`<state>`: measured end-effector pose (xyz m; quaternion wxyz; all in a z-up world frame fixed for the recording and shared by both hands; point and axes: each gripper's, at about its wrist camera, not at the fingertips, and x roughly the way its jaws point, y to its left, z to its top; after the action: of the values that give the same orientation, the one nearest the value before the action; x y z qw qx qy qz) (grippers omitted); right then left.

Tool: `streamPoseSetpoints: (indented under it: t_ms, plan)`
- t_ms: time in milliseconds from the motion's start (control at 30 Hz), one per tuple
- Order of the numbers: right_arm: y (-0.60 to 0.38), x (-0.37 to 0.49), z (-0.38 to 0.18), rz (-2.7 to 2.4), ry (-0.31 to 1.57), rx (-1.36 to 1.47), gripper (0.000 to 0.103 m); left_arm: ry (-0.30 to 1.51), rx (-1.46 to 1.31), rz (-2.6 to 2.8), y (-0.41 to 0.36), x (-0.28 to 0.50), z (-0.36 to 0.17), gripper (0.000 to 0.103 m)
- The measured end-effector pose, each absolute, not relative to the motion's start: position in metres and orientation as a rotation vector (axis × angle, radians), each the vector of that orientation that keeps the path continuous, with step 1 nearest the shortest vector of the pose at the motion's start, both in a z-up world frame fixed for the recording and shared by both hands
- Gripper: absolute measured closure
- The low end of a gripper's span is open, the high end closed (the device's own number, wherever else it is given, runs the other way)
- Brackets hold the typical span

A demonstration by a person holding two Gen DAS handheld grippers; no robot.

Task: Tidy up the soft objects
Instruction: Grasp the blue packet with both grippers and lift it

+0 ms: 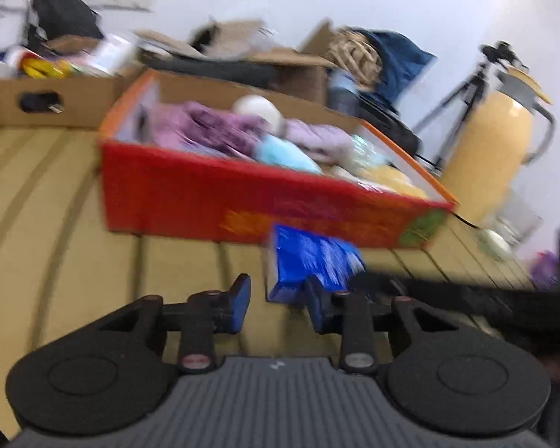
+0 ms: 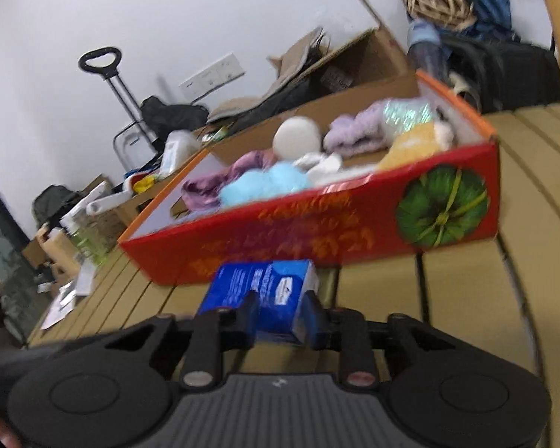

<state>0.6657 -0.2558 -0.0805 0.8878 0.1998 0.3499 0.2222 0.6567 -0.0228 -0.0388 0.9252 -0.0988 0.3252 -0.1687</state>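
1. Soft objects already fill much of the red box (image 2: pixel 317 231): a light-blue fluffy piece (image 2: pixel 265 183), purple cloth (image 2: pixel 220 186), a lilac knitted piece (image 2: pixel 354 134), a yellow plush piece (image 2: pixel 410 149), a white ball (image 2: pixel 296 138) and a white scrap (image 2: pixel 321 162) all lie inside its walls.
2. I judge the task well advanced. One item is visibly left outside the box: the blue packet (image 2: pixel 265 295).
3. I hold that blue packet in the right gripper (image 2: pixel 282 317). Its jaws stand clamped on the packet's near end, one finger on each side; the far end projects forward toward the box's long red wall.
4. The packet sits in front of that wall, below the rim, over the slatted tabletop (image 2: pixel 522 261). I cannot tell whether its underside touches the slats.
5. The left gripper (image 1: pixel 280 298) has its jaws apart and grips nothing. In the left wrist view the blue packet (image 1: pixel 310 261) appears just ahead of the right-hand finger, near but not between the jaws; motion blur prevents a contact check.
6. Remaining work, as I judge it: raise the packet over the near rim and release it among the items inside.
7. A small purple object (image 1: pixel 545 268) lies near the tabletop's right edge; it is too blurred to identify, so I cannot say whether it also needs sorting.
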Motion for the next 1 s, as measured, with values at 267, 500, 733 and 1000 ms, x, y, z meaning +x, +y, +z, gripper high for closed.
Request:
streamPoseSetpoints:
  t_ms: [267, 500, 733, 1000]
  plan:
    - [-0.246, 0.649, -0.068, 0.523, 0.665, 0.36, 0.078, 0.635, -0.268, -0.27, 0.002, 0.651, -0.03, 0.066]
    - [-0.233, 0.668, -0.076, 0.525, 0.669, 0.403, 0.06, 0.71, -0.361, -0.358, 0.001, 0.655, -0.035, 0.066]
    - [-0.223, 0.663, -0.084, 0.522, 0.715, 0.376, 0.079, 0.74, -0.397, -0.387, 0.002, 0.656, -0.043, 0.083]
    - [-0.237, 0.615, -0.046, 0.453, 0.602, 0.322, 0.082, 0.629, -0.391, -0.469, -0.015, 0.632, -0.006, 0.083]
